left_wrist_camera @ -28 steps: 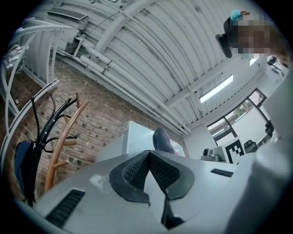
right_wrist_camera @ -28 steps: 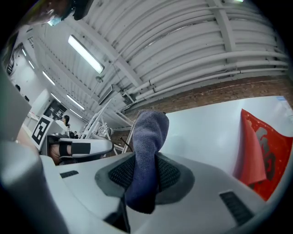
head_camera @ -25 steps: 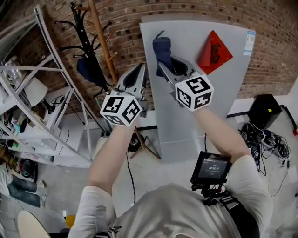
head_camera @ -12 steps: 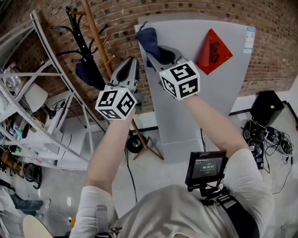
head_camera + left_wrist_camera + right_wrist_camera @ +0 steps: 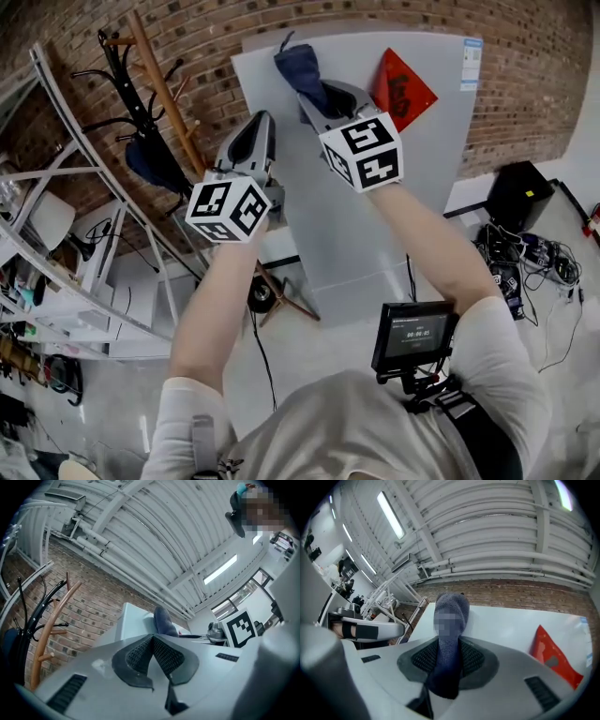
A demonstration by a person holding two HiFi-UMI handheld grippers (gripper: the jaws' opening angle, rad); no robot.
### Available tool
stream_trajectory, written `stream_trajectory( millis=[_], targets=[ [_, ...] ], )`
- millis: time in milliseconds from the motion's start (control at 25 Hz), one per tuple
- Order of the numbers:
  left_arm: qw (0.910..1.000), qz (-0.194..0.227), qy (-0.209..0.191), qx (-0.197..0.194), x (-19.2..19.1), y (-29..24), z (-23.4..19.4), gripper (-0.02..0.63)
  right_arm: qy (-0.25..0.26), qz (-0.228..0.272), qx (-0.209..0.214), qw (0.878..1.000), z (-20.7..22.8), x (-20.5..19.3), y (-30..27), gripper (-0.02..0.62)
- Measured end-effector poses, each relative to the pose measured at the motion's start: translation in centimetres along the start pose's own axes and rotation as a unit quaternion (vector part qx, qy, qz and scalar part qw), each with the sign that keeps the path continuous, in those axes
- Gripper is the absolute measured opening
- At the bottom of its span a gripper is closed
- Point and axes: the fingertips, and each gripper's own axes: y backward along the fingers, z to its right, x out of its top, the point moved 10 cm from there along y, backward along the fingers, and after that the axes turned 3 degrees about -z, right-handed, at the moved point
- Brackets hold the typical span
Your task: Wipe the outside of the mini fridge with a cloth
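The pale grey mini fridge (image 5: 412, 178) stands against the brick wall, with a red diamond sticker (image 5: 401, 90) on its front. My right gripper (image 5: 314, 94) is shut on a dark blue cloth (image 5: 300, 70) and holds it against the fridge's upper left front. In the right gripper view the cloth (image 5: 449, 620) sticks up between the pads, with the fridge front (image 5: 506, 625) behind. My left gripper (image 5: 260, 131) hangs beside the fridge's left edge, shut and empty. Its pads (image 5: 152, 656) meet in the left gripper view, where the cloth (image 5: 164, 623) shows beyond.
A wooden coat stand (image 5: 164, 103) with dark items hangs left of the fridge. White metal shelving (image 5: 66, 272) fills the left side. A black box (image 5: 516, 192) and tangled cables (image 5: 525, 262) lie on the floor at the right. A small monitor (image 5: 412, 337) sits at the person's chest.
The right gripper has carried the cloth leftward and a little up across the fridge's top front. The left gripper stayed beside the left edge. The head view has shifted.
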Motion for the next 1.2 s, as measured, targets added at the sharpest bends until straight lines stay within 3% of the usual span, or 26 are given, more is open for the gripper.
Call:
stream_trajectory(
  millis=[320,720,1200],
  targets=[
    [0.9992,-0.001,0.013,-0.037,-1.4,-2.8,3.2,0.003,0.008,-0.025,-0.055,0.998,4.7,-0.8,2.6,0.11],
    [0.9975,-0.009,0.03,-0.063,-3.8,-6.8,5.7,0.004,-0.002,-0.006,-0.08,0.997,9.9,-1.1,5.9,0.11],
    [0.9948,0.002,0.039,-0.094,-5.2,-11.5,8.8,0.003,0.004,-0.03,-0.125,0.992,17.0,-3.5,7.4,0.11]
  ],
)
